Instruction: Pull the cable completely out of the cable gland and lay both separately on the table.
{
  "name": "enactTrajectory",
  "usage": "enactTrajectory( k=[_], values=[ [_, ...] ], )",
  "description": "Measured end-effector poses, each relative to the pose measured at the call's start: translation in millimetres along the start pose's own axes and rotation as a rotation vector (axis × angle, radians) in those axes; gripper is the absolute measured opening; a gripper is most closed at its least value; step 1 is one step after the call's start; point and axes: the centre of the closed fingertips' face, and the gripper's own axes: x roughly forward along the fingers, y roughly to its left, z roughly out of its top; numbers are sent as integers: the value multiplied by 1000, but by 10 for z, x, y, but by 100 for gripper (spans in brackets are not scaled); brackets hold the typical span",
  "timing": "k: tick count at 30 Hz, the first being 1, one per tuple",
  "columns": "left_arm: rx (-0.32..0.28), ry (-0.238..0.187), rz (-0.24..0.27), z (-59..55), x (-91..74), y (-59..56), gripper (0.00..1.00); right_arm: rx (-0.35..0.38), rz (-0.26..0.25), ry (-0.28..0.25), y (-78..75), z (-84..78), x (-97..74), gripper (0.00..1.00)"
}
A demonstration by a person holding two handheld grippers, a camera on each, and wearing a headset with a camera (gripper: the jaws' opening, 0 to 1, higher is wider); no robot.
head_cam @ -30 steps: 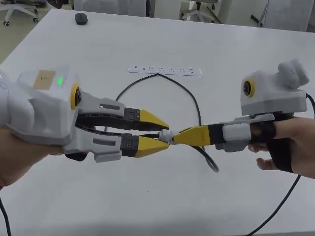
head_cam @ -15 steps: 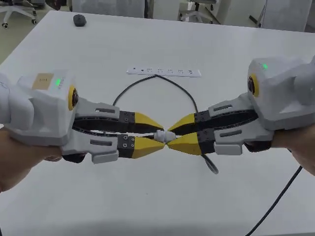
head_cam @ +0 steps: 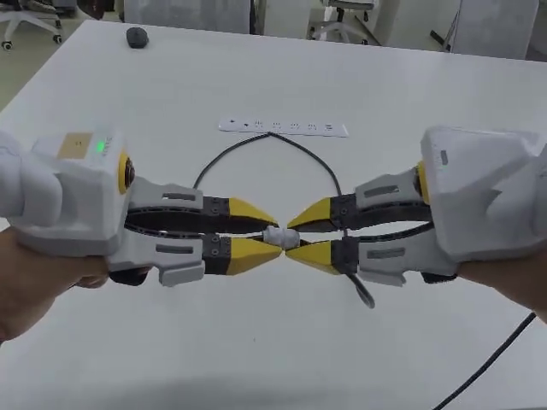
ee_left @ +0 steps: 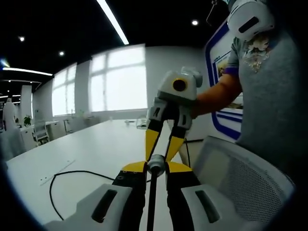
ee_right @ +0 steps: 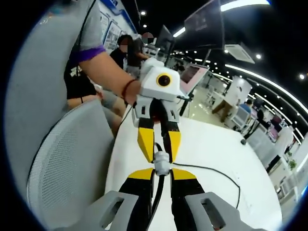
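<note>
Head view: the left gripper (head_cam: 270, 237) and right gripper (head_cam: 296, 240) meet tip to tip above the table (head_cam: 256, 342). The white gland (head_cam: 281, 237) is held between them in the air. The black cable (head_cam: 316, 158) loops across the table behind, with its short tail hanging below the right jaws.

Left gripper view: the jaws are clenched on the gland (ee_left: 155, 165). The cable (ee_left: 151, 202) runs back between them.

Right gripper view: the jaws are pinched at the gland's far end (ee_right: 161, 162), probably on the cable (ee_right: 157, 192) just behind it, though the tips hide the contact.

Risks:
- If the seal grips hard, the cable may slide through the right tips instead of out of the gland.
- An off-axis pull could twist the gland out of the left tips and drop it.
- Cable and gland are not yet separated.
</note>
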Motion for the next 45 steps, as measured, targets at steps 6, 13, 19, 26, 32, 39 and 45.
enactTrajectory(
  k=[6,13,19,26,32,39,45],
  values=[
    [1,-5,40,19,-71,72,15,105,-57,-8,-24,-58,-123,12],
    [17,4,36,28,-46,61,16,198,-109,50,-97,-197,-165,5],
    [27,15,37,12,-30,64,16,218,-101,99,-75,-256,-100,0],
    [46,42,36,-35,-57,63,16,164,-89,127,-50,-293,-91,0],
    [55,51,51,-50,-125,98,16,169,-96,161,-95,-466,-167,0],
    [71,56,58,-56,-129,114,15,170,-118,203,-146,-653,-237,0],
    [71,58,71,-66,-157,144,15,190,-141,229,-210,-813,-325,0]
  ],
)
